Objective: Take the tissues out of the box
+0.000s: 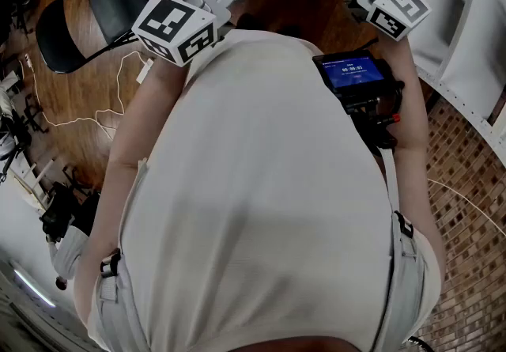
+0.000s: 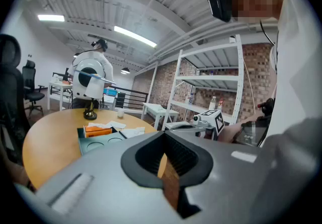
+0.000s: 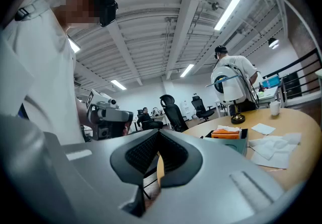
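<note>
Left gripper (image 2: pixel 163 140) and right gripper (image 3: pixel 158 140) both have jaws together, empty, near the bench (image 3: pixel 302 117) edge; the tissue box (image 3: pixel 229 134) stands further in.

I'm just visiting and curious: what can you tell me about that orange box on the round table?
The orange box is low and rectangular, cardboard by its look, with white tissue seemingly poking from its top. It sits upright at one end of a teal tray, next to the tray's round hollows, on the round wooden table. Loose tissues lie beside the tray, apart from the box. Only the tray touches it.
</note>
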